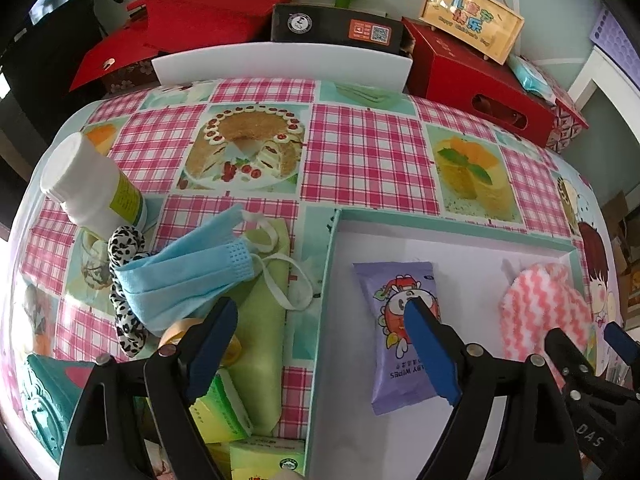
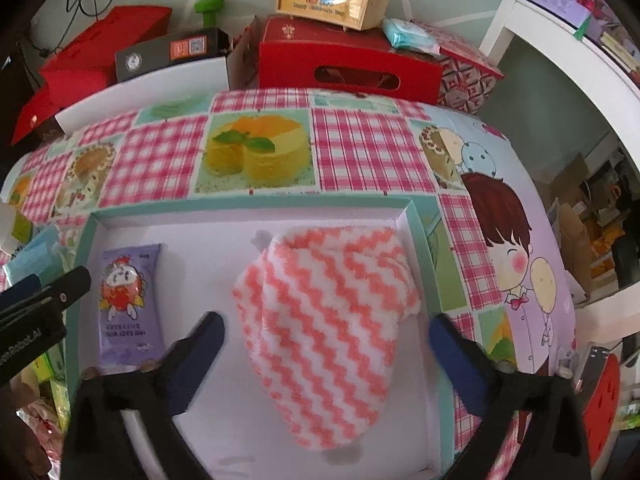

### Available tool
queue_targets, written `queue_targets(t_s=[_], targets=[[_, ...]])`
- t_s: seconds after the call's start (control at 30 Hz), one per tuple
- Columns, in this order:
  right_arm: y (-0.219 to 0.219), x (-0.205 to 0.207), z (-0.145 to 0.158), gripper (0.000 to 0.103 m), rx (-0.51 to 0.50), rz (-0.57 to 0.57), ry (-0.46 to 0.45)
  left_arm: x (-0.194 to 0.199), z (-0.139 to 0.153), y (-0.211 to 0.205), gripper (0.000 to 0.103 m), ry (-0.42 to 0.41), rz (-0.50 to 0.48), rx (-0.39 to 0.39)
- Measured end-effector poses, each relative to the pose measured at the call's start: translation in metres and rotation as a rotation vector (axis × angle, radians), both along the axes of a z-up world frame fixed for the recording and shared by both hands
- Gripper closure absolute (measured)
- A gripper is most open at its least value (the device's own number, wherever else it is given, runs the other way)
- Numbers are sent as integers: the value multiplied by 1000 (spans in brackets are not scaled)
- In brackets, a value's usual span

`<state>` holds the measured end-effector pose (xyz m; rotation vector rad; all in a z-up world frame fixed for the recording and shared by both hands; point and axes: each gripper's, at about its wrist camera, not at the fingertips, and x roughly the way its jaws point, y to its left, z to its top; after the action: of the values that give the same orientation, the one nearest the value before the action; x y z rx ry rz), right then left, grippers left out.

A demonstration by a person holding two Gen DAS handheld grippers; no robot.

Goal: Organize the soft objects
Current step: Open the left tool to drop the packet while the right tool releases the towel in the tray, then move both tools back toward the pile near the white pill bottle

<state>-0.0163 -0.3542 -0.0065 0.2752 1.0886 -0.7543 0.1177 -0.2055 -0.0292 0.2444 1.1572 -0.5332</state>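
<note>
Right tongs (image 2: 326, 334) wide, straddling striped cloth (image 2: 328, 320) lying in tray (image 2: 248, 210). Left tongs (image 1: 320, 312) wide, empty. Withdraw upward; next approach blue mask (image 1: 184, 276), at 10 o'clock from tray, pinching mid-fold.

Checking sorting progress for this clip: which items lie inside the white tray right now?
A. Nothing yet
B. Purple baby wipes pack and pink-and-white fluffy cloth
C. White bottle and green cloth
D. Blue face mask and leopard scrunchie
B: the purple baby wipes pack and pink-and-white fluffy cloth lie on the white tray floor.
</note>
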Motion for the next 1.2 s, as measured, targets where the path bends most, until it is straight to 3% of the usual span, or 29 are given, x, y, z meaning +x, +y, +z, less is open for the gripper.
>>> queue_targets(t_s=[0.93, 1.2], targets=[[-4, -3, 4, 0, -8, -35, -9, 1, 5, 2, 17, -6, 0, -32], [3, -2, 23, 0, -24, -35, -79, 0, 20, 10, 17, -8, -14, -20]])
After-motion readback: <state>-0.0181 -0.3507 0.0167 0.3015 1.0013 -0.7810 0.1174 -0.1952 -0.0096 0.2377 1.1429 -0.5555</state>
